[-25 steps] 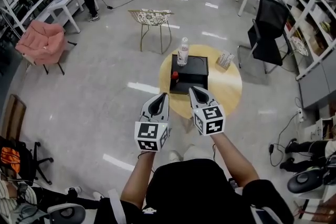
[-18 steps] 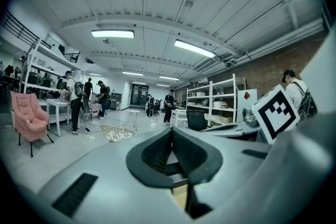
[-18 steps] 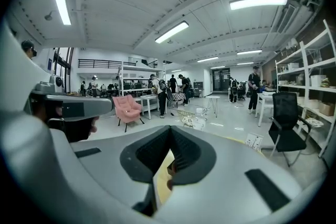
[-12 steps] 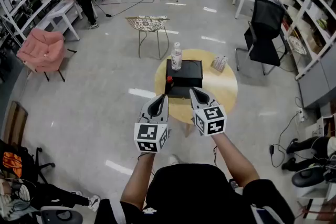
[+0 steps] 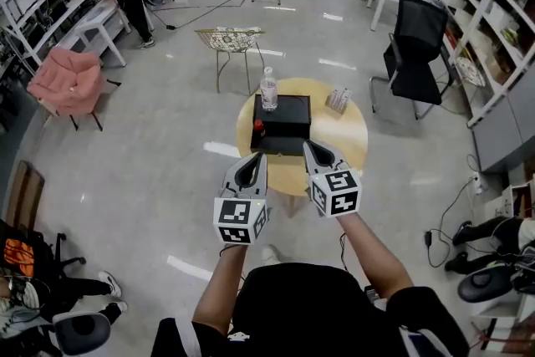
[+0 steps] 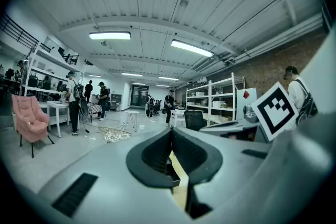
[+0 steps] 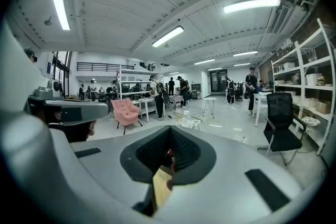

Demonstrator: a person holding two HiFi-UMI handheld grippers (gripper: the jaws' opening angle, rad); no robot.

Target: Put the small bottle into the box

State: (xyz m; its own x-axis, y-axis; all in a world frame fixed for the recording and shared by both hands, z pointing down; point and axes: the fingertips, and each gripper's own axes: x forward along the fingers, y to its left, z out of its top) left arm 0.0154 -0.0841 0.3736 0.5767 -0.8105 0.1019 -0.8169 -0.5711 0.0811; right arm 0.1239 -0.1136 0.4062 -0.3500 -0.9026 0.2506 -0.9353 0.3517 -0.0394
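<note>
Left gripper [image 5: 260,155] and right gripper [image 5: 308,145] are both hanging pinched shut with nothing between the jaws, side by side just short of the round table [image 5: 351,138]. The small red bottle [image 5: 258,128] is standing at the left edge of the black box [image 5: 284,117]; whether it's touching, can't tell. A tall clear bottle [image 5: 268,88] is standing at the box's far side. To my eye the left gripper is sitting nearer: it's needing its jaws spread early, then a level grip low on the bottle, well clear of the tall one.
</note>
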